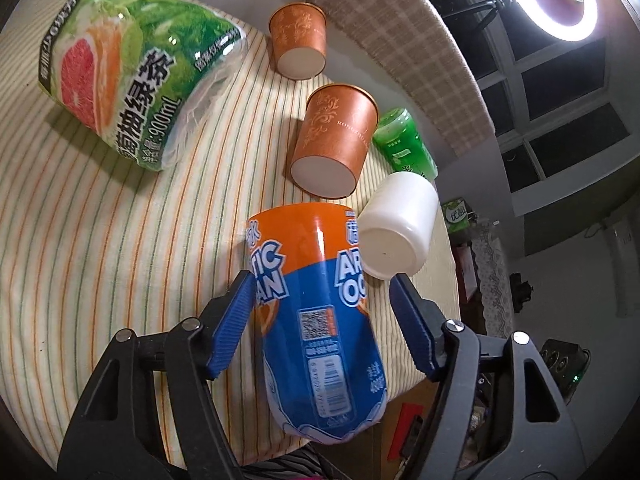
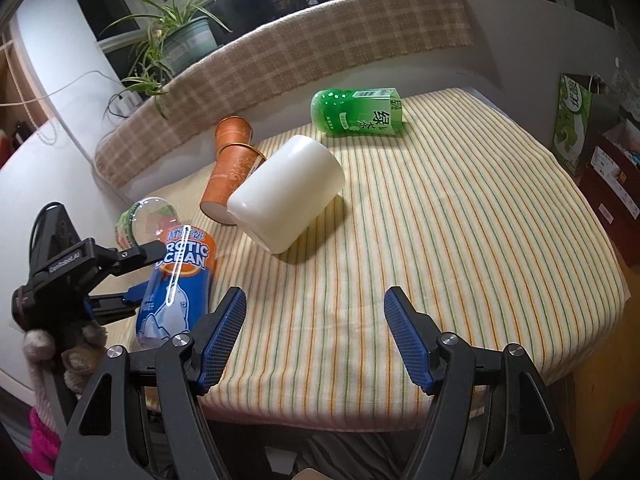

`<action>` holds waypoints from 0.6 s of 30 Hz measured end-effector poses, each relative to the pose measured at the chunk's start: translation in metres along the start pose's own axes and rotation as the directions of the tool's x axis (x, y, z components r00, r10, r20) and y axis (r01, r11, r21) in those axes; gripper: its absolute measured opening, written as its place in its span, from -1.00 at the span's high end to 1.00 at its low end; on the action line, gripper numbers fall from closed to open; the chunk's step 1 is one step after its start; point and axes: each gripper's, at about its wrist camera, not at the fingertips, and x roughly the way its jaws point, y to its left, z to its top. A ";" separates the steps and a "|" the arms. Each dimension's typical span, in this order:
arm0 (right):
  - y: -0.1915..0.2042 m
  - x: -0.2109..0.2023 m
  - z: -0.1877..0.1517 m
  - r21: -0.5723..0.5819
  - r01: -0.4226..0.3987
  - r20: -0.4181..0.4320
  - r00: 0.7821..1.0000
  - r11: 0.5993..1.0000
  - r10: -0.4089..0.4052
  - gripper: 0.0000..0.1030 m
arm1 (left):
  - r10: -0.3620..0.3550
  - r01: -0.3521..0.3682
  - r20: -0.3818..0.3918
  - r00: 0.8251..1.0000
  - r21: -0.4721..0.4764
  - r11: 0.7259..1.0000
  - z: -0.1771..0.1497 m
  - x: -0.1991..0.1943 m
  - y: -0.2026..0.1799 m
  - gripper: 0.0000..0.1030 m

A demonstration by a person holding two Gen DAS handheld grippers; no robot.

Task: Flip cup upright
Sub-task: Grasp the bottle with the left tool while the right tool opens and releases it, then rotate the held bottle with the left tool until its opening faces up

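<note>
Several cups lie on their sides on the striped cloth. A white cup [image 1: 398,226] [image 2: 286,190] lies with its base toward the front. Two orange paper cups [image 1: 334,142] [image 1: 298,42] lie behind it; in the right wrist view the nearer orange cup [image 2: 230,182] sits just left of the white one. A blue-and-orange Arctic Ocean cup [image 1: 316,304] [image 2: 180,280] lies between the open fingers of my left gripper [image 1: 322,300], and the pads look apart from it. My right gripper [image 2: 314,306] is open and empty near the table's front edge.
A large grapefruit green tea cup [image 1: 132,72] lies at the left. A small green tea cup [image 1: 404,144] [image 2: 356,112] lies at the back. A plaid cushion [image 2: 320,44] borders the back edge. The table edge [image 2: 580,364] drops off front and right.
</note>
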 end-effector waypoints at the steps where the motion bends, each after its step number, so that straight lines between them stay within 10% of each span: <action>1: 0.000 0.000 0.000 0.000 0.001 -0.001 1.000 1.000 -0.001 -0.38 | 0.000 0.000 -0.004 1.000 -0.003 1.000 0.000 0.001 0.001 -0.35; 18: 0.001 -0.001 0.000 -0.005 0.009 0.004 1.000 1.000 -0.009 -0.38 | 0.049 -0.049 0.004 0.999 0.064 0.997 0.000 0.007 -0.010 -0.20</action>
